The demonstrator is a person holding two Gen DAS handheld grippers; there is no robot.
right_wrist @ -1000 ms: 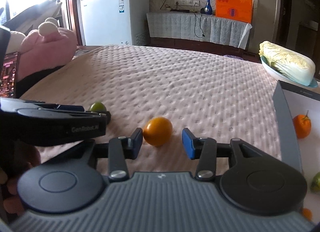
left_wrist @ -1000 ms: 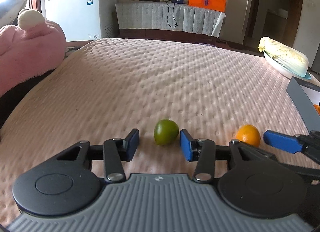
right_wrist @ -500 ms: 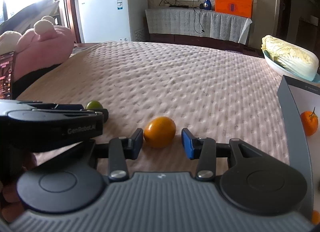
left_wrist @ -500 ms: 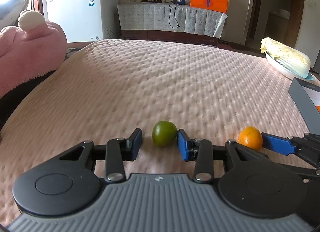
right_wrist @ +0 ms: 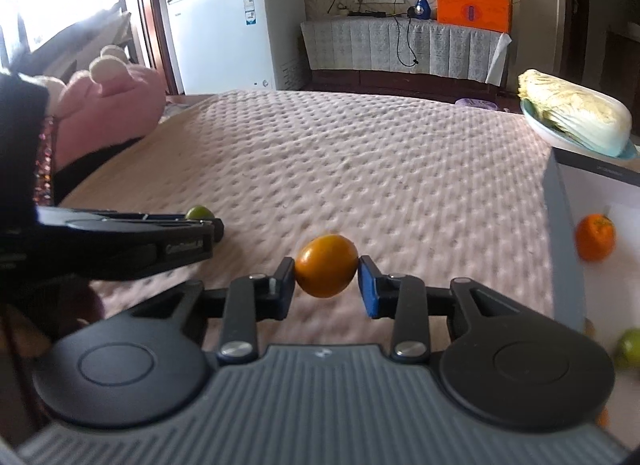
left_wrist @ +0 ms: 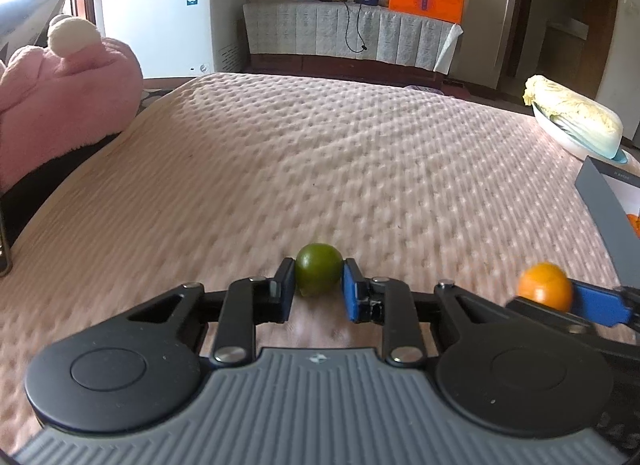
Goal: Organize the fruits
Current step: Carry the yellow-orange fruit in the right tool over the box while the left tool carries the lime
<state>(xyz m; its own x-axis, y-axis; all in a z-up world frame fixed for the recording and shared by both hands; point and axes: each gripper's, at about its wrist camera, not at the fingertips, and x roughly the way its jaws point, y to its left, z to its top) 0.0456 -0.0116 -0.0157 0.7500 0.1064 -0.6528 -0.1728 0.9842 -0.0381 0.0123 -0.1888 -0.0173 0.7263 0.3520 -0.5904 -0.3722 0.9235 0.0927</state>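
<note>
My left gripper (left_wrist: 318, 289) is shut on a green lime (left_wrist: 319, 273) and holds it just above the pink bedspread (left_wrist: 340, 169). My right gripper (right_wrist: 326, 283) is shut on an orange fruit (right_wrist: 326, 271), lifted a little off the bedspread. In the left wrist view the orange (left_wrist: 545, 287) and the right gripper's blue fingers (left_wrist: 596, 307) show at the right. In the right wrist view the lime (right_wrist: 199, 212) peeks above the left gripper's black arm. A grey-walled box (right_wrist: 560, 249) at the right holds a tangerine (right_wrist: 595, 237) and a green fruit (right_wrist: 629, 347).
A pink plush toy (left_wrist: 60, 101) lies at the left edge of the bed. A cabbage on a plate (right_wrist: 576, 117) sits at the far right behind the box. A white freezer (left_wrist: 176, 13) and a covered cabinet (left_wrist: 348, 33) stand beyond the bed.
Both grippers have closed on their fruits, the left on the lime and the right on the orange, and both fruits have risen slightly off the bedspread.
</note>
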